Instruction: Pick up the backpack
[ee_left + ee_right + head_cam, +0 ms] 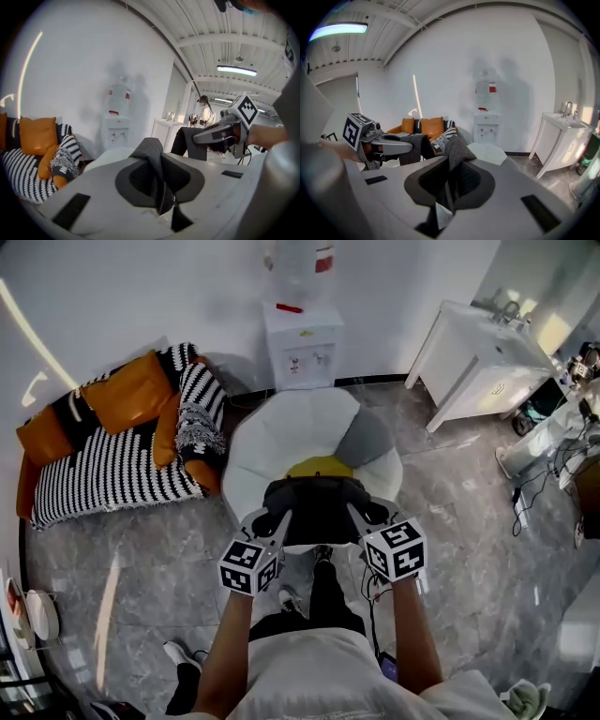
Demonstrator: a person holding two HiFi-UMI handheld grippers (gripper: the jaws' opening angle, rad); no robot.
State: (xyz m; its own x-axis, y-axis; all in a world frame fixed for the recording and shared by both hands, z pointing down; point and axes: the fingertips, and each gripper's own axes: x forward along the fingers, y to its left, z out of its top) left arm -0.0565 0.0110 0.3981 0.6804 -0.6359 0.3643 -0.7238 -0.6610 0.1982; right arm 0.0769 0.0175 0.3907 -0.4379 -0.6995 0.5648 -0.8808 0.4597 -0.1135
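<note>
The dark backpack [317, 507] hangs in the air between my two grippers, above a white flower-shaped cushion [272, 432] with a yellow centre. My left gripper [270, 519] is shut on the backpack's left side; in the left gripper view a dark grey strap [149, 152] is pinched between its jaws [158, 180]. My right gripper [367, 515] is shut on the right side, its jaws [451, 183] clamped on a grey strap [458, 150]. Each gripper view shows the other gripper: the right gripper [206, 136] and the left gripper [401, 147], both holding dark fabric.
A black-and-white striped sofa [112, 474] with orange cushions stands at the left. A water dispenser [302, 343] is against the far wall. A white sink cabinet [478, 362] stands at the right, with cables [539, 484] on the grey floor.
</note>
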